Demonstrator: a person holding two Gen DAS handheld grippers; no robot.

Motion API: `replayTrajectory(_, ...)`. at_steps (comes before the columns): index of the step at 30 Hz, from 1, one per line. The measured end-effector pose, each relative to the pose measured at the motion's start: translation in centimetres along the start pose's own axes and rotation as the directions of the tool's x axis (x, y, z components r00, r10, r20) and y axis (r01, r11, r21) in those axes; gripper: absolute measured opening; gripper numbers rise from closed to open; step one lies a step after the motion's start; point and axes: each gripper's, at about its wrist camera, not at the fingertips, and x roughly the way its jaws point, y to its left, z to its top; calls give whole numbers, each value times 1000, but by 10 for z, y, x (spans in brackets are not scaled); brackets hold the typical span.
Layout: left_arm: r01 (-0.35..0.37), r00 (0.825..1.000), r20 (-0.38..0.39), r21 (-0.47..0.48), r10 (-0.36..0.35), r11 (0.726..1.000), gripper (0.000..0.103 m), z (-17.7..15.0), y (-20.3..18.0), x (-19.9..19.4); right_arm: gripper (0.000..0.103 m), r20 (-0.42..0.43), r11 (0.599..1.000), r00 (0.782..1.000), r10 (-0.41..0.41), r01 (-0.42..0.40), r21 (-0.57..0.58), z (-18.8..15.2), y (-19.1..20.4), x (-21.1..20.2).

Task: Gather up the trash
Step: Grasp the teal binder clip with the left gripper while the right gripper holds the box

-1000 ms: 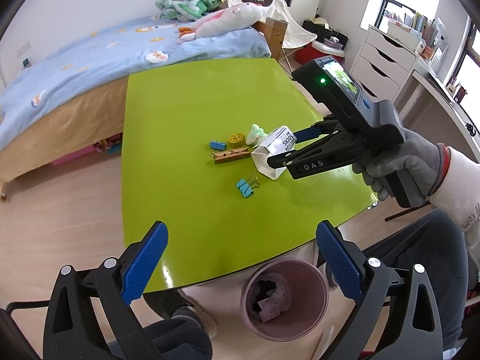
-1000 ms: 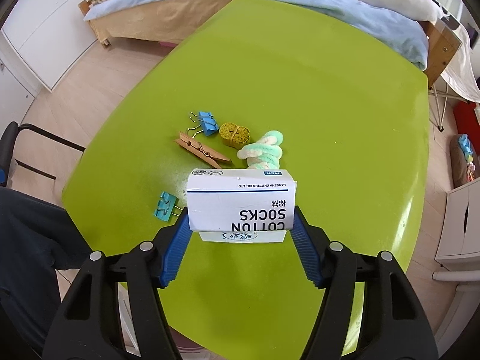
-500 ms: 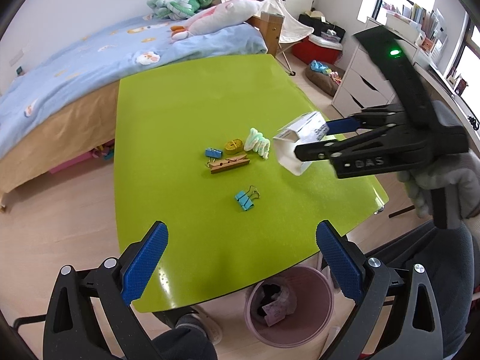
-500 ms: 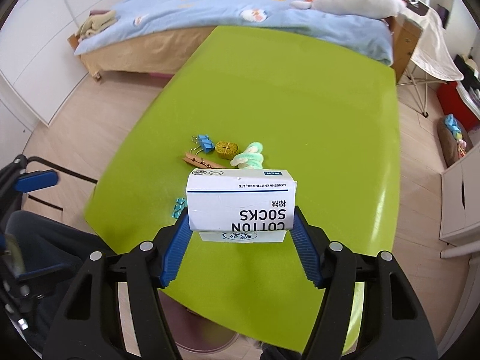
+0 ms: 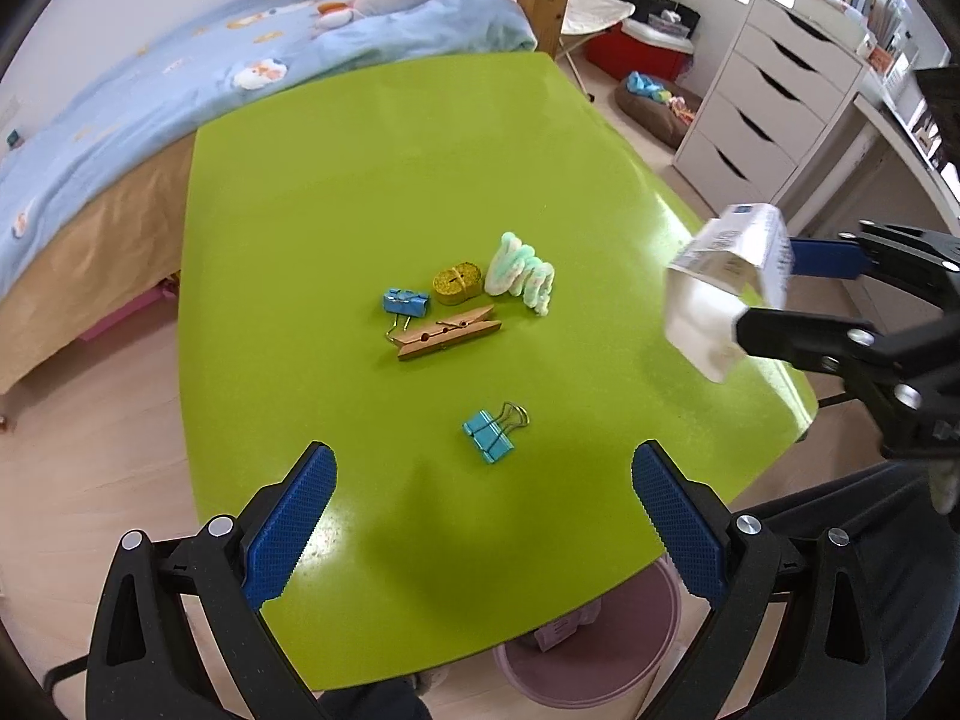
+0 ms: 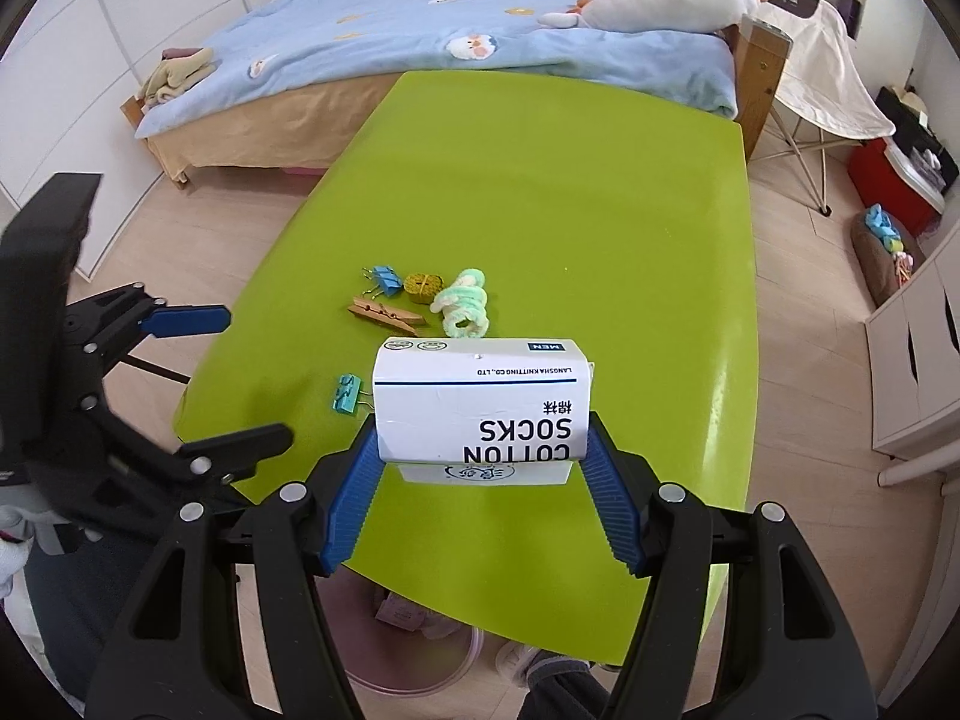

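The right tongs grip a white rectangular cardboard sock box by its ends between ribbed blue pads, holding it in the air above the near edge of the glossy lime-green bench. The left tongs hover spread wide and empty over the bench's near edge. A round pink plastic bin stands beneath that edge.

Bright window daylight (fisheye-warped edges), soft shadows
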Motion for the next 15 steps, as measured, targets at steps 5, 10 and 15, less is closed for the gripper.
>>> replayTrajectory(5,-18,999,-51,-11,17,1000,95,6,0,25,65,-6,1000,1000,1,-1,20,-6,-7,0)
replayTrajectory(10,-25,996,-84,-22,23,999,82,9,-2,43,65,-9,999,1000,3,-3,33,-11,-12,1)
replayTrajectory(15,-17,995,-95,-29,14,999,56,10,-2,51,65,-10,999,1000,8,-8,34,-10,-12,4)
